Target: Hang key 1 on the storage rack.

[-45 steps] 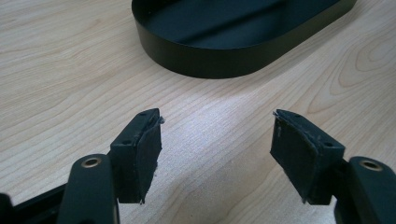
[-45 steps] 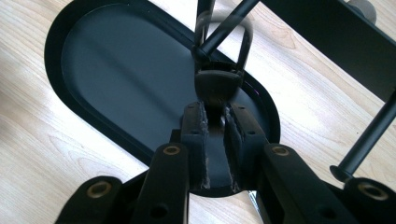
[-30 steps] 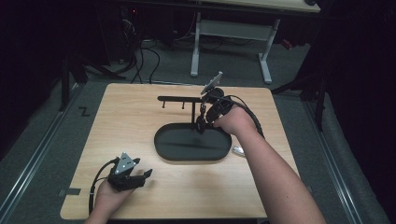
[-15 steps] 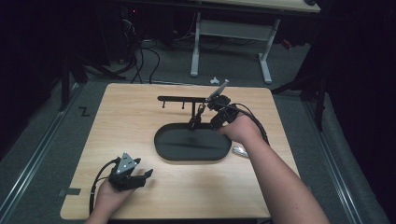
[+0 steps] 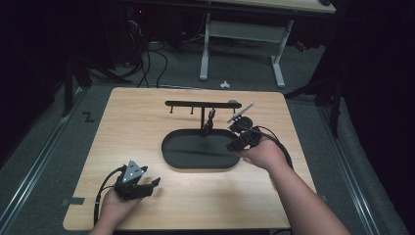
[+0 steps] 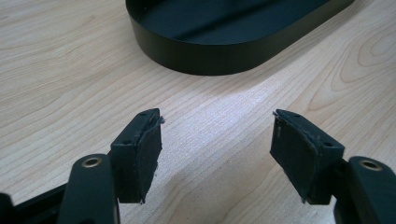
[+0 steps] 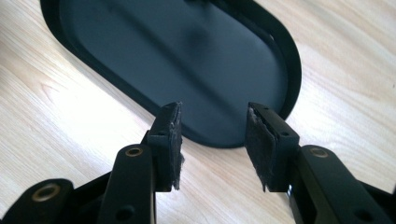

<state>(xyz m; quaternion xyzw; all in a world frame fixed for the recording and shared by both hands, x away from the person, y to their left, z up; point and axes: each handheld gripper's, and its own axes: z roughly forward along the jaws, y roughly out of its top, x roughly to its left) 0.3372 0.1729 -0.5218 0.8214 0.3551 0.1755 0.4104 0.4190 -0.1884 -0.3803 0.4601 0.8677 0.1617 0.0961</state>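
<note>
The black oval tray [image 5: 198,156] sits in the middle of the wooden table [image 5: 122,142]. A thin black rack [image 5: 200,104] with little hooks stands up from the back of the tray. Something small and dark [image 5: 209,122] hangs from the rack, but it is too small to tell what it is.

The right gripper [image 5: 234,142] is at the right end of the tray, just over its rim. In the right gripper view, its two jaws stand apart, with nothing between them. They have just been opening. The rounded end of the tray [image 7: 201,70] lies right in front of the jaws and a little below them. The tips of the pads [image 7: 173,126] line up with the near rim, but they do not touch it. The tray floor looks bare and shiny there.

The left gripper [image 5: 147,185] rests low on the table near the front left corner, well apart from the tray. In the left gripper view, its jaws are wide apart and hold nothing. Bare wood [image 6: 219,135] shows between them. The tray [image 6: 224,32] lies farther ahead, past the tips, with a strip of table in between. One pad [image 6: 144,154] looks a bit frayed at its edge.
</note>
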